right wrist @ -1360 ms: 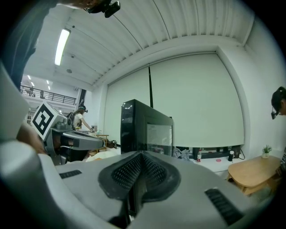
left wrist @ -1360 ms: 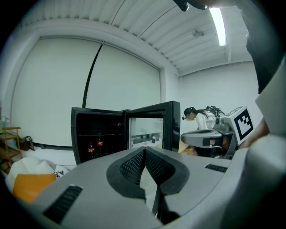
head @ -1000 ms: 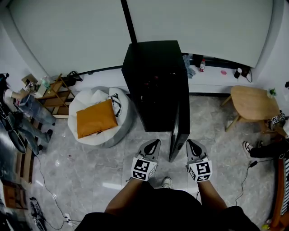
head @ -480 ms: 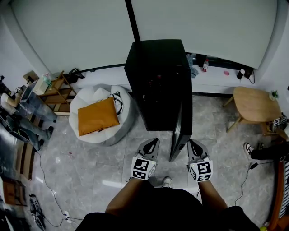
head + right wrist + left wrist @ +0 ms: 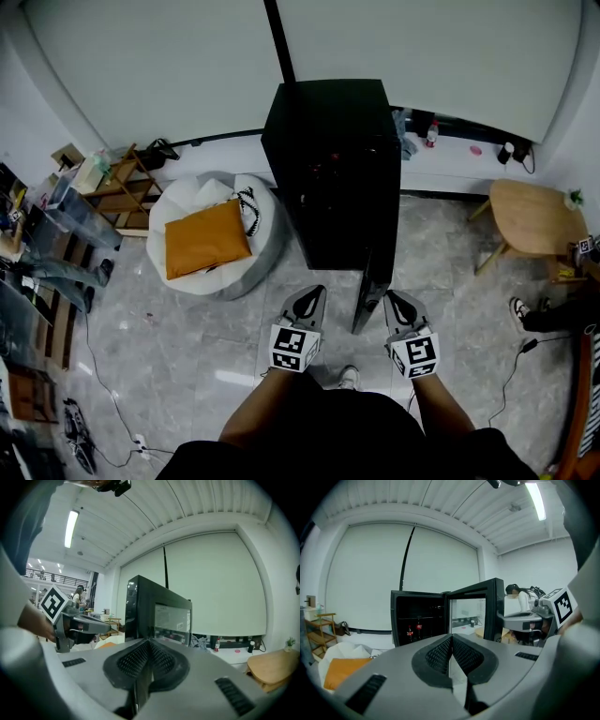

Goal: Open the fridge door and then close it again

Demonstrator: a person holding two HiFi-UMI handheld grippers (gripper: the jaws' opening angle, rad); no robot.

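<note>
Bottles (image 5: 409, 631) in the fridge (image 5: 426, 613) are too small to identify (red labels only); its base hides behind the left tongs (image 5: 451, 637).

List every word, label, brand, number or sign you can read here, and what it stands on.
None reads clearly.
Sheet on the fridge door: print too small, blurred.
Red labels on the bottles in the fridge: too small.
Square markers on the left gripper and right gripper: patterns only, no letters.
</note>
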